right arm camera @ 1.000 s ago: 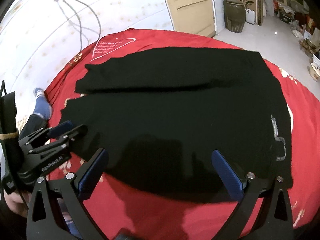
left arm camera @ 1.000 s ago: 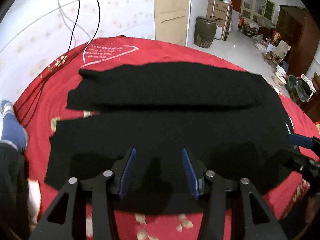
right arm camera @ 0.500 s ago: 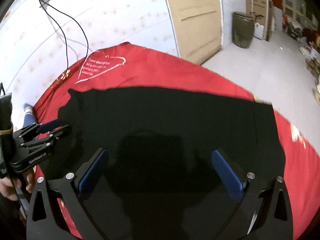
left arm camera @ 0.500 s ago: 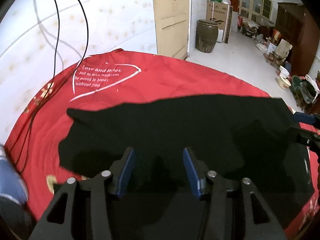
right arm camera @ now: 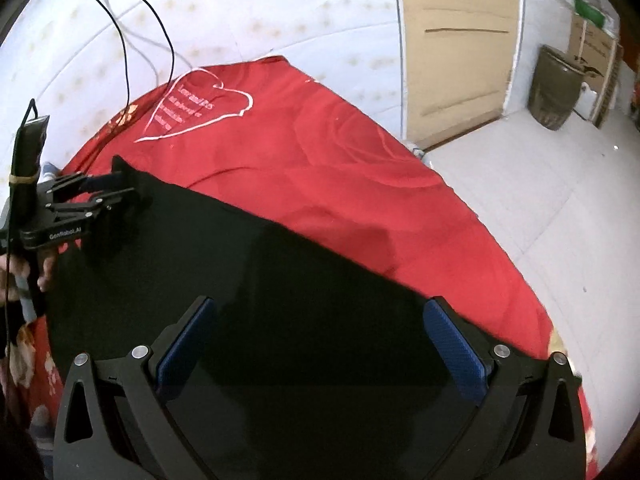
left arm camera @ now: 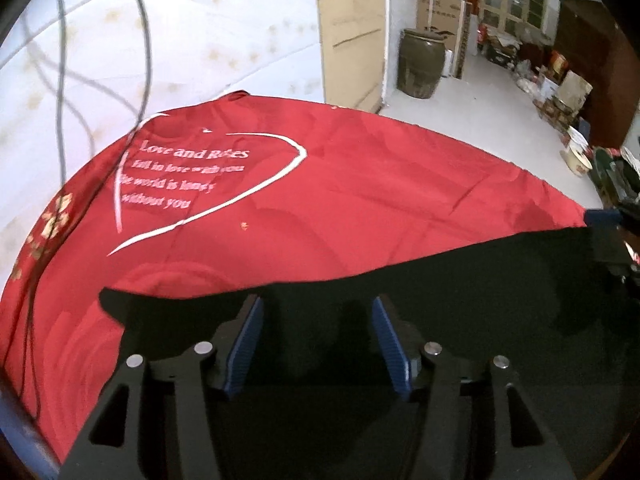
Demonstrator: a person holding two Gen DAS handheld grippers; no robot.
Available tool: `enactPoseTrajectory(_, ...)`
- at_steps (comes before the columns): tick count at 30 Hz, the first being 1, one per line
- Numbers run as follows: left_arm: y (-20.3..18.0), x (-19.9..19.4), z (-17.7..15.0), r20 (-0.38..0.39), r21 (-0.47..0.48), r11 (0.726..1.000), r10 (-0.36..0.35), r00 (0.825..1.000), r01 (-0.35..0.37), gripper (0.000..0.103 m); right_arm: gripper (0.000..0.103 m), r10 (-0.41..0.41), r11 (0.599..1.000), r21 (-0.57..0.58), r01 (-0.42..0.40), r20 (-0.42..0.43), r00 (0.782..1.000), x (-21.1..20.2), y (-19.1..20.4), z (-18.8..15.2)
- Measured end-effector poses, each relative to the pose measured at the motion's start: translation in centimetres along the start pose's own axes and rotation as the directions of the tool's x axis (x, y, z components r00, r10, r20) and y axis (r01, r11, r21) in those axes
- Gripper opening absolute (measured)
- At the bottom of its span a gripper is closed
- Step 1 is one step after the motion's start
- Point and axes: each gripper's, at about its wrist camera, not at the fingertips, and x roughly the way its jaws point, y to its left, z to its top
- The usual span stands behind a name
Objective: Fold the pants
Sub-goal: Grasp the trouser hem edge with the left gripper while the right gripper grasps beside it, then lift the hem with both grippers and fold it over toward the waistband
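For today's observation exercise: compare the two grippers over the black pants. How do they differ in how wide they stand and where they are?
The right gripper stands with jaws much wider apart than the left gripper, whose jaws have just been opening. The left gripper is near the pants' pointed end toward the white heart print; the right gripper is further along the same edge. Both are open, with blue pads, nothing clamped, above the red cloth.
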Motion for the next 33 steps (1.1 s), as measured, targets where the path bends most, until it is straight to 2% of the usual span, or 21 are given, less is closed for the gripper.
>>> enactPoseTrajectory(3,-0.5,1.5,-0.4,-0.028,0.032,0.999,-0.007,1.0,0.008,0.062,0.103,0.003,1.0,-0.02,-0.003,-0.041,0.999,1.3,-0.3,0.3)
enactPoseTrajectory(6,-0.7,1.5,-0.5,0.01,0.039,0.999,-0.007,1.0,0.007,0.068,0.103,0.0,0.998,-0.07,-0.008,-0.102,0.995,2.9,0.0,0.0)
enactPoseTrajectory(9,-0.7,1.7,-0.1,0.022,0.061,0.998,-0.004,1.0,0.003,0.073,0.103,0.011,0.996,-0.082,-0.02,-0.101,0.995,3.0,-0.2,0.1)
enactPoseTrajectory(12,-0.7,2.1,0.5,0.018,0.07,0.997,-0.017,1.0,0.016,0.073,0.099,0.023,0.994,-0.1,-0.033,-0.107,0.994,2.9,-0.3,0.4)
enactPoseTrajectory(13,-0.7,2.1,0.5,0.012,0.068,0.997,-0.025,1.0,0.024,0.071,0.092,0.025,0.994,-0.104,-0.036,-0.106,0.994,2.9,-0.2,0.7)
enactPoseTrajectory(15,-0.9,1.9,0.5,0.013,0.082,0.996,-0.046,0.999,0.045,0.054,0.069,0.046,0.993,-0.106,-0.056,-0.1,0.994,2.6,-0.2,1.1)
enactPoseTrajectory(16,-1.3,1.7,0.3,0.016,0.095,0.994,-0.049,0.999,0.047,0.049,0.046,0.063,0.991,-0.111,-0.073,-0.091,0.994,2.2,0.0,1.3)
enactPoseTrajectory(17,-1.7,1.6,0.2,0.02,0.11,0.993,-0.047,0.999,0.045,0.039,0.027,0.087,0.988,-0.116,-0.098,-0.094,0.992,2.1,0.4,1.5)
enactPoseTrajectory(18,-2.3,1.5,0.2,0.022,0.127,0.991,-0.048,0.999,0.045,0.026,0.022,0.091,0.986,-0.131,-0.104,-0.096,0.991,2.1,1.0,1.6)
enactPoseTrajectory(19,-2.8,1.3,0.2,0.021,0.138,0.989,-0.052,0.998,0.049,0.022,0.013,0.082,0.983,-0.154,-0.097,-0.096,0.992,2.0,1.7,1.5)
enactPoseTrajectory(21,-3.6,1.3,0.3,0.019,0.156,0.987,-0.029,0.999,0.026,0.009,0.009,0.062,0.983,-0.166,-0.077,-0.097,0.993,1.9,2.2,1.5)
enactPoseTrajectory(23,-4.1,1.3,0.4,0.013,0.176,0.984,0.003,1.0,-0.005,0.006,0.003,0.036,0.985,-0.166,-0.052,-0.098,0.995,1.7,2.6,1.6)
enactPoseTrajectory(27,-3.7,-0.8,0.3,0.039,0.152,0.988,0.009,0.999,-0.015,0.006,0.002,-0.021,0.981,-0.196,0.007,-0.067,0.998,-0.1,4.0,1.4)
enactPoseTrajectory(33,-2.8,-8.6,-2.4,0.154,0.083,0.997,-0.011,0.988,-0.002,0.006,0.001,-0.038,0.985,-0.165,0.045,0.042,0.998,-6.4,7.1,-0.3)
